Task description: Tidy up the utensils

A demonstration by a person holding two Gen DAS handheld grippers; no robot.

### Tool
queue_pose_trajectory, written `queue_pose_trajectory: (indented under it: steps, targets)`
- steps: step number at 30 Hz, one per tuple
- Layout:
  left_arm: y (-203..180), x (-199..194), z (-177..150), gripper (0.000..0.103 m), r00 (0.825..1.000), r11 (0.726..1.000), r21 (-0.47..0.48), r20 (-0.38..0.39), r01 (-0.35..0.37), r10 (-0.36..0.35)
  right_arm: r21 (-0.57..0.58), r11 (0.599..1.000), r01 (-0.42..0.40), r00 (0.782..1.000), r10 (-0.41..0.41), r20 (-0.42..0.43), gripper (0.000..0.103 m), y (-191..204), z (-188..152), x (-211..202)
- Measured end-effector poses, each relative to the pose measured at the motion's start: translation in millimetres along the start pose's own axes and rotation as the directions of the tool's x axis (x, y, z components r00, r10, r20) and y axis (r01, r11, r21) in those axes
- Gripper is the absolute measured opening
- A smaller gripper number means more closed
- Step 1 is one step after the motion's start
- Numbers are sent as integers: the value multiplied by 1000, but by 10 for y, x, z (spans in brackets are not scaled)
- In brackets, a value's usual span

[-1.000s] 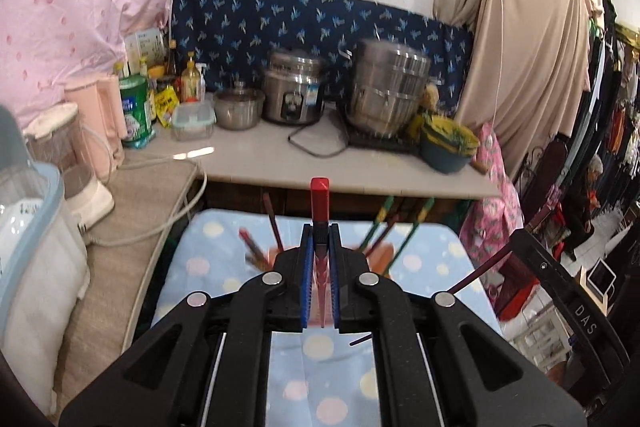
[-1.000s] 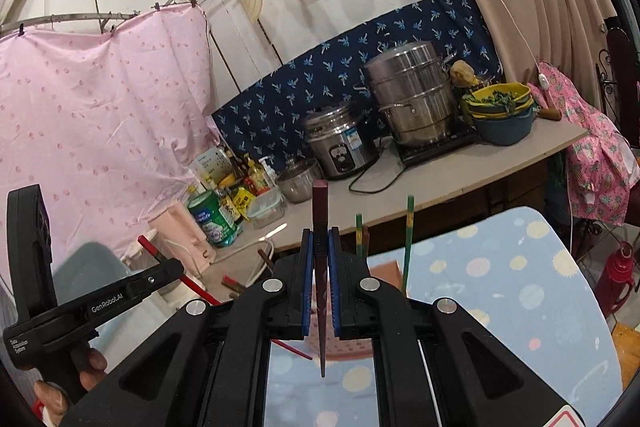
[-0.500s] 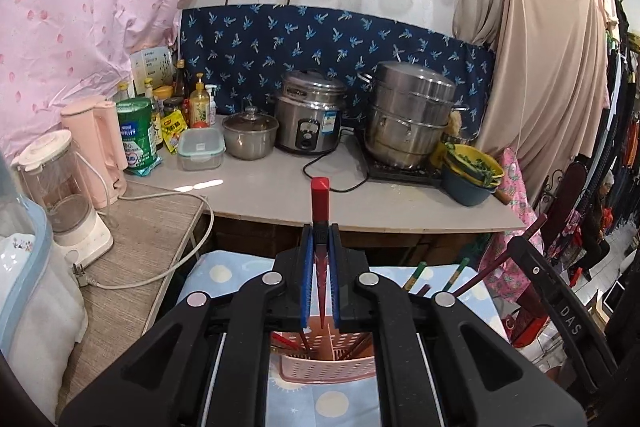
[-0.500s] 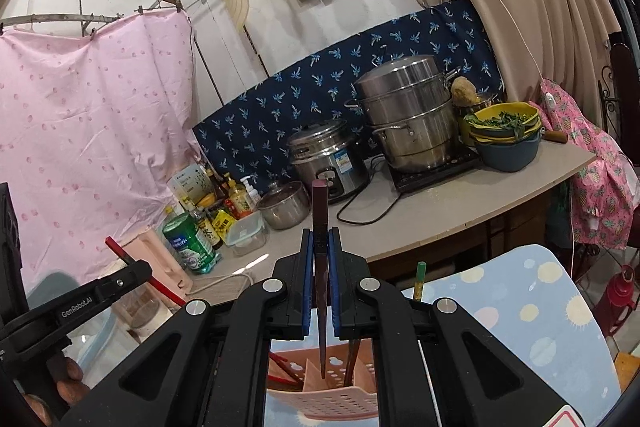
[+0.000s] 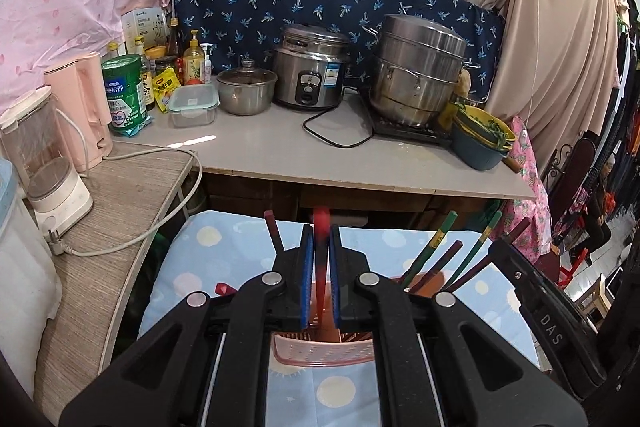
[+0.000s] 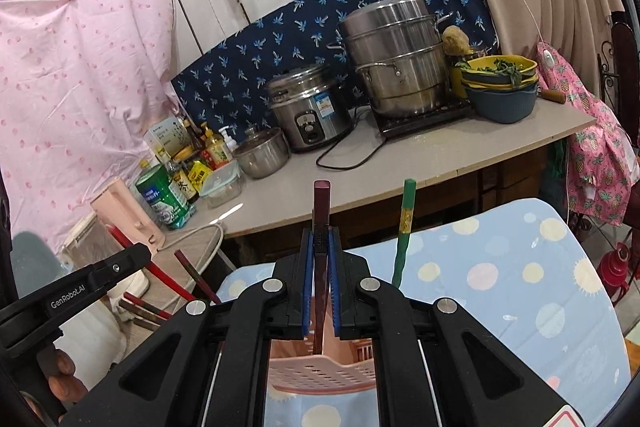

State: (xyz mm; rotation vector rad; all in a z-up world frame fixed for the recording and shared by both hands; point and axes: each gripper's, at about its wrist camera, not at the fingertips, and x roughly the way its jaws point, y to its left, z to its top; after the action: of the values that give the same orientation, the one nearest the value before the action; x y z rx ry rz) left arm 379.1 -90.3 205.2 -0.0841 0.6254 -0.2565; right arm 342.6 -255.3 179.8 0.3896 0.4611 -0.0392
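A pink slotted utensil basket (image 5: 324, 349) stands on the dotted blue cloth, just under both grippers; it also shows in the right wrist view (image 6: 320, 373). Several chopsticks stand in it, green ones (image 5: 430, 251) and dark red ones (image 5: 440, 263). My left gripper (image 5: 320, 277) is shut on a red chopstick (image 5: 321, 227), blurred, its lower end over the basket. My right gripper (image 6: 321, 281) is shut on a dark maroon chopstick (image 6: 321, 211) whose tip reaches into the basket. A green chopstick (image 6: 404, 231) stands to its right.
Beyond the cloth runs a grey counter (image 5: 280, 151) with a rice cooker (image 5: 310, 73), a steel steamer pot (image 5: 416, 69), bowls (image 5: 480, 141), bottles and a green tin (image 5: 124, 89). A side shelf (image 5: 92, 227) at left holds a blender and a cable.
Both grippers have come down over the basket, which now lies close below the fingers. The red chopstick sits lower between the left fingers and is blurred.
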Motion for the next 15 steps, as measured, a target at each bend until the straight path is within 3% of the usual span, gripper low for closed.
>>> queue_pose_trajectory:
  steps: [3, 5, 7, 12, 15]
  targets:
    - [0, -6, -39, 9, 1000, 1000, 7, 2, -6, 6, -2, 1000, 11, 1000, -11, 4, 13, -6, -31, -26]
    - [0, -20, -69, 16, 1000, 1000, 11, 3, -20, 20, -4, 1000, 13, 1000, -13, 9, 18, -6, -40, -68]
    - [8, -46, -89, 33, 1000, 1000, 6, 6, -22, 22, -7, 1000, 16, 1000, -16, 18, 27, -3, -45, -115]
    - [-7, -167, -166, 38, 999, 999, 21, 24, -39, 38, -30, 999, 16, 999, -14, 35, 37, 56, -91, -291]
    - [-20, -267, -230, 51, 998, 998, 32, 38, -59, 58, -61, 998, 20, 999, -18, 35, 41, 123, -154, -400]
